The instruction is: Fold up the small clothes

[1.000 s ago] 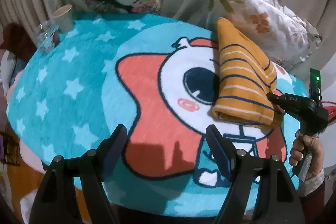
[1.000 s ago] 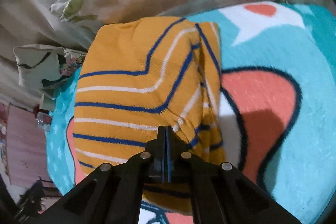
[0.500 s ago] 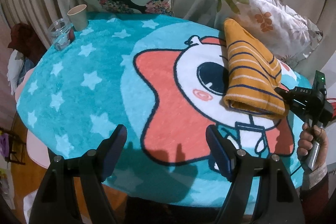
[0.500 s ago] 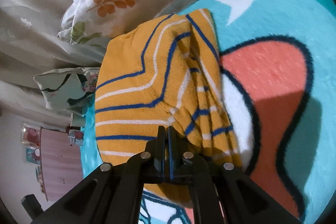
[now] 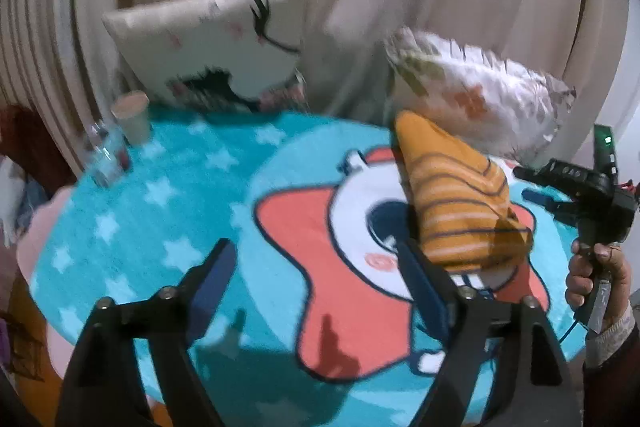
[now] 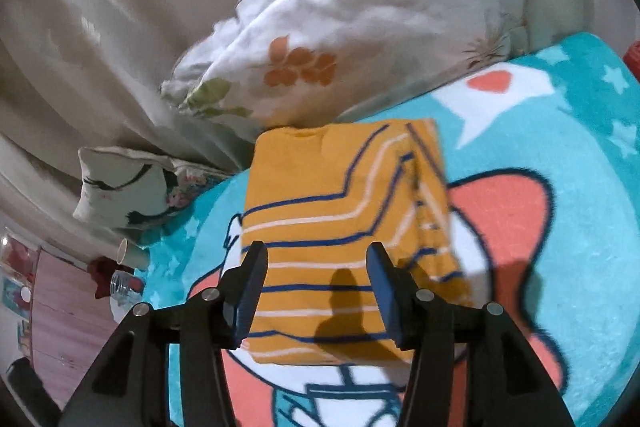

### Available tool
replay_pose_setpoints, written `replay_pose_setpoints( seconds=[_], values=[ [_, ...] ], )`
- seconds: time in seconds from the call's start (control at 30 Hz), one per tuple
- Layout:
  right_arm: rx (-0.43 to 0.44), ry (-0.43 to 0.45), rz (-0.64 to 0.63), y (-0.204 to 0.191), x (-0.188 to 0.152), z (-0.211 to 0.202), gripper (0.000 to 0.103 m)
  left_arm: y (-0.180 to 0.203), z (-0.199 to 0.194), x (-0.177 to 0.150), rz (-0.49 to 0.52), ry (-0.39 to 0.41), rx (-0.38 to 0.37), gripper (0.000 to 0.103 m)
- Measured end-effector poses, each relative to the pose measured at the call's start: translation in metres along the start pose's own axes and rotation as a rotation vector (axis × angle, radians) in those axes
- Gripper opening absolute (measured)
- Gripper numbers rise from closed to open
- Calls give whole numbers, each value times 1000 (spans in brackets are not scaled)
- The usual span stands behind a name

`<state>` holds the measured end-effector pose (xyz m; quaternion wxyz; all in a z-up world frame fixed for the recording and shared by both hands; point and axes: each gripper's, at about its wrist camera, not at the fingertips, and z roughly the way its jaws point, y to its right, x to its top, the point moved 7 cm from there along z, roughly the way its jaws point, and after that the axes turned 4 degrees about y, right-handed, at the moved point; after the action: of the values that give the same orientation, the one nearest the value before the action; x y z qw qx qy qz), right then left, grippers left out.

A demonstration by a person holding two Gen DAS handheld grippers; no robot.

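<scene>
The folded orange striped garment (image 6: pixel 344 239) lies flat on the turquoise cartoon blanket (image 6: pixel 568 227) covering the surface, its far edge just beside the floral pillow (image 6: pixel 352 27) at twelve o'clock. In the right wrist view the right gripper (image 6: pixel 316 291) hovers above the garment's near half — its jaws are opening, spread with nothing pinched, and the cloth shows through the gap below them with the gripper's shadow falling on it. In the left wrist view the left gripper (image 5: pixel 316 279) also has its jaws opening, wide and empty, over the red star print; the garment (image 5: pixel 456 195) sits at about two o'clock from them, beyond the right-hand finger. A hand (image 5: pixel 596 279) grips the other tool's handle at three o'clock. A paper cup (image 5: pixel 132 121) and a glass jar (image 5: pixel 105 159) stand at ten o'clock.
</scene>
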<state>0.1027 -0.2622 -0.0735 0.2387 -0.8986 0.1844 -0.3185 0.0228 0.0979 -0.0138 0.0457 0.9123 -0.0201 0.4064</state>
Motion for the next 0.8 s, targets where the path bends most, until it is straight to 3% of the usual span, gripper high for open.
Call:
replay_pose_setpoints(
  seconds=[0.1, 0.27, 0.4, 0.57, 0.7, 0.8],
  values=[
    [-2, -32, 23, -8, -9, 23, 62, -16, -9, 10, -11, 50, 23, 88],
    [-99, -81, 34, 8, -18, 63, 62, -41, -14, 24, -41, 90, 50, 89],
    [-109, -57, 58, 11, 6, 70, 62, -49, -14, 29, -57, 100, 41, 89],
    [-208, -119, 77, 30, 28, 105, 62, -55, -26, 32, -47, 153, 65, 89],
    [-224, -122, 105, 32, 29, 108, 62, -70, -43, 36, -59, 238, 120, 97],
    [-239, -115, 84, 25, 24, 99, 62, -85, -61, 40, -76, 352, 207, 103]
  ],
)
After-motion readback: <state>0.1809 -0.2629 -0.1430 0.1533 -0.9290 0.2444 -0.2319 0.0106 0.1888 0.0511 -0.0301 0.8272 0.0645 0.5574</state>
